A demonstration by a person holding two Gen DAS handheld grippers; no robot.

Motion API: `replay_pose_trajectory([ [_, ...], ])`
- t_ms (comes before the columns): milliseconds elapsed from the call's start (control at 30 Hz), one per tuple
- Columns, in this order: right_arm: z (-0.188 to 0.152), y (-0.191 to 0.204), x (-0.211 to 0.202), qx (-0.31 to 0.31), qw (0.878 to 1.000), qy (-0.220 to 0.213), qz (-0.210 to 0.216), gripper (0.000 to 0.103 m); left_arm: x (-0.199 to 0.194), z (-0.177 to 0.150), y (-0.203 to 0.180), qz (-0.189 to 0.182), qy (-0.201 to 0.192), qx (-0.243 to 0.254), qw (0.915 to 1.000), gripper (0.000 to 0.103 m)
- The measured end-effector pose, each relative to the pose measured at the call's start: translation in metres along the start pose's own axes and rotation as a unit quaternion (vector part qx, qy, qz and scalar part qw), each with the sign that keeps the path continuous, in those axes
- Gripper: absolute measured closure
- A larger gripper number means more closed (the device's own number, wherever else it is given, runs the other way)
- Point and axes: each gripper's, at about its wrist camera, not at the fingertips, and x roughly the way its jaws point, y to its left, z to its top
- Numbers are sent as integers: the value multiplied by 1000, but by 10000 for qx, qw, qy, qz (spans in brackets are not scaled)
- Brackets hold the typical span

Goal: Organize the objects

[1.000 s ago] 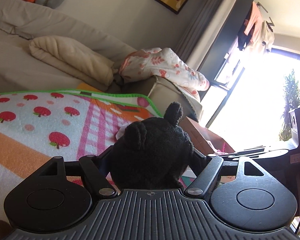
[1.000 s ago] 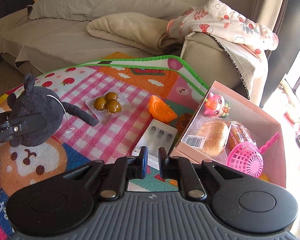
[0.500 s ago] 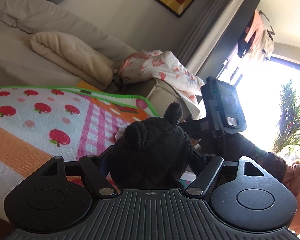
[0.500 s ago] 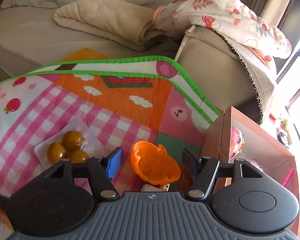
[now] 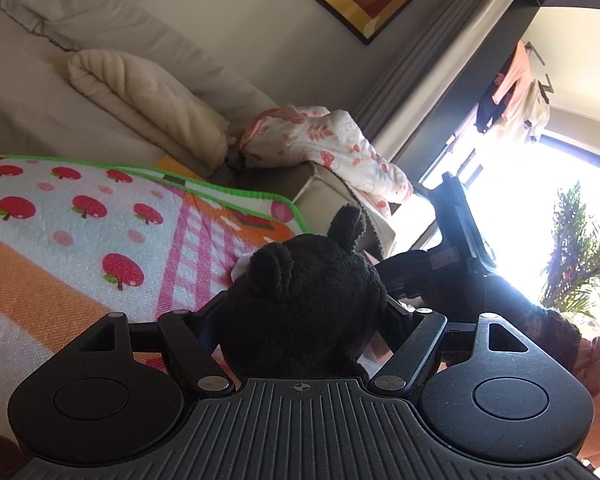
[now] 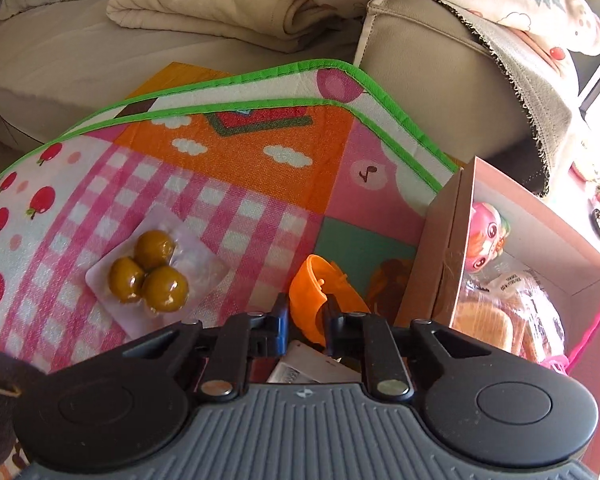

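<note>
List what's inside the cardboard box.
In the box: a pink doll head, wrapped bread bearing a white label, and a pink basket at the right edge. The near wall and the right gripper hide the rest.

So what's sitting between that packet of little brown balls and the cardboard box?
An orange plastic cup, pinched at its rim by the right claw. The right wrist view shows it on the play mat, between the packet and box.
</note>
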Motion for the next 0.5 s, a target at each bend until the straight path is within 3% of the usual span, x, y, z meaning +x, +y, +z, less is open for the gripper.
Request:
replay_pose_trajectory([
  [267, -47, -20, -76, 107, 9966, -573, 589, 90, 0, 0, -1, 67, -19, 37, 10000, 23],
  [400, -96, -32, -125, 47, 9928, -1018, 635, 91, 0, -2, -12, 67, 29, 337, 9994, 23],
  [500, -139, -38, -139, -60, 9926, -1041, 620, 91, 2, -7, -30, 15, 311, 452, 9985, 23],
])
